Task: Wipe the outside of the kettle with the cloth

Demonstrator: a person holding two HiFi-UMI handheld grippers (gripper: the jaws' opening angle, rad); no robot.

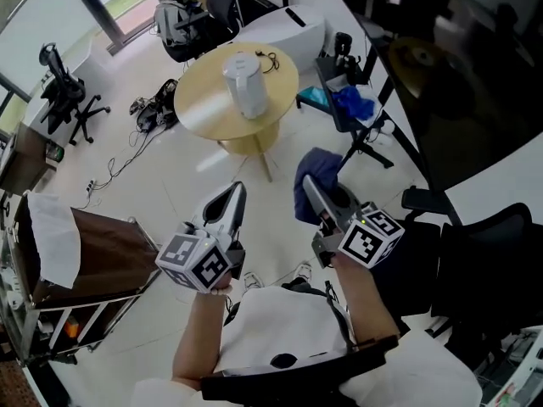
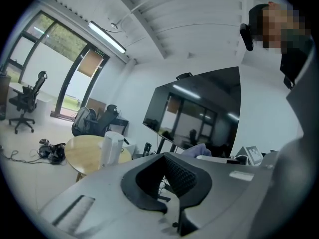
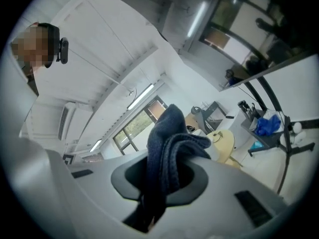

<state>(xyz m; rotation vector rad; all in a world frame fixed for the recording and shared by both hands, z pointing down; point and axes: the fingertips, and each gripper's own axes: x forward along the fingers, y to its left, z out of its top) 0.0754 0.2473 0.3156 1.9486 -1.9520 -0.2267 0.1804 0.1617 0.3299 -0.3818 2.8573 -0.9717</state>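
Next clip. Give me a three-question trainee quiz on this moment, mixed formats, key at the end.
1. True or false: the kettle stands on the round table.
2. Fill in: the left tongs are ___, with nothing between them.
3. What holds the cloth? A: the left tongs. B: the right tongs. C: nothing, it lies on the table.
Key: 1 true; 2 shut; 3 B.
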